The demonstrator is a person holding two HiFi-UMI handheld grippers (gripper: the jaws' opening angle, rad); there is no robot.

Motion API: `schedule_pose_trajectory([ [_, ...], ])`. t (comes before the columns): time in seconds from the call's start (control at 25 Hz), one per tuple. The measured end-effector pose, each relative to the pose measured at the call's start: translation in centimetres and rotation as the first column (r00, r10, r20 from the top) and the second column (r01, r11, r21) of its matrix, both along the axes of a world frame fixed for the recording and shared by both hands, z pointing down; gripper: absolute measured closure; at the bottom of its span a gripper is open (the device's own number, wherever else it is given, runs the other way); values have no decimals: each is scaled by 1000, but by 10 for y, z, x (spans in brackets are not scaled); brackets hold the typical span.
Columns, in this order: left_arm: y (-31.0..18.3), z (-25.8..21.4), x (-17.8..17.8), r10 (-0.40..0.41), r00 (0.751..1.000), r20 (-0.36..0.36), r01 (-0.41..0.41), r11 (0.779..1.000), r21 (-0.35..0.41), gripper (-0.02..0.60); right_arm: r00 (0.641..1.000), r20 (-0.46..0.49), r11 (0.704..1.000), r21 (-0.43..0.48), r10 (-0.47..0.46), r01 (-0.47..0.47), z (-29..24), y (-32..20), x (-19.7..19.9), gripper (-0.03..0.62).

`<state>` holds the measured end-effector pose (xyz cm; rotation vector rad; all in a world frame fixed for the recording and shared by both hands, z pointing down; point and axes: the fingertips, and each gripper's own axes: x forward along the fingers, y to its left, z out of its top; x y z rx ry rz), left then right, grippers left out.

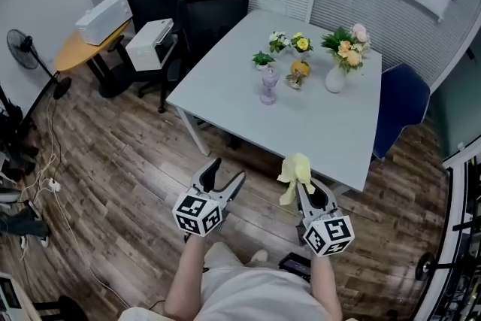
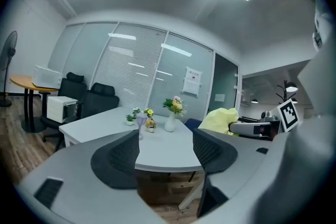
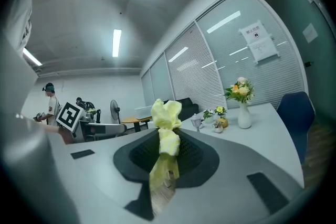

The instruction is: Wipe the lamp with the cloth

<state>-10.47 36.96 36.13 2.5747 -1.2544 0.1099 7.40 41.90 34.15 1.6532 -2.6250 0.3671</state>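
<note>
Cloth [image 1: 295,175], pale yellow and bunched, is pinched between the closed jaws of the right hand-held gripper [image 1: 307,189]; in the right gripper view its upper end stands above the pads and its tail hangs below them [image 3: 167,136]. The left hand-held gripper [image 1: 228,171] has its jaws spread wide with nothing held between them [image 2: 165,147].

A small lilac lamp [image 1: 269,84] stands upright on the white counter [image 1: 225,98]. Both hand-held grippers are well short of the lamp, on the near side of the counter's edge and above the wooden floor [image 1: 128,162], and both point toward it. A white vase [image 1: 336,77] of flowers stands to the lamp's right, small pot plants [image 1: 263,60] just behind it, and black office chairs [image 1: 214,7] beyond it to the left.
</note>
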Motion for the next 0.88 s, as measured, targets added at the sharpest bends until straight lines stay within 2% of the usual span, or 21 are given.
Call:
schedule_pose_trajectory([
  [0.16, -9, 13, 12, -7, 1000, 30, 7, 1000, -18, 281, 1000, 16, 1000, -18, -18, 18, 9, -14, 13, 522],
  [0.4, -57, 23, 20, -11, 1000, 13, 12, 999, -33, 281, 998, 27, 998, -34, -49, 50, 16, -61, 18, 522],
  [0.56, -106, 41, 30, 13, 1000, 27, -11, 999, -45, 281, 997, 28, 997, -46, -66, 67, 26, -106, 20, 523],
  [0.76, -190, 48, 46, 54, 997, 62, -51, 997, -58, 281, 998, 11, 996, -66, -63, 64, 24, -186, 29, 523],
  [0.88, -232, 58, 50, 80, 994, 78, -73, 993, -89, 281, 998, 17, 995, -84, -55, 56, 25, -230, 30, 523],
])
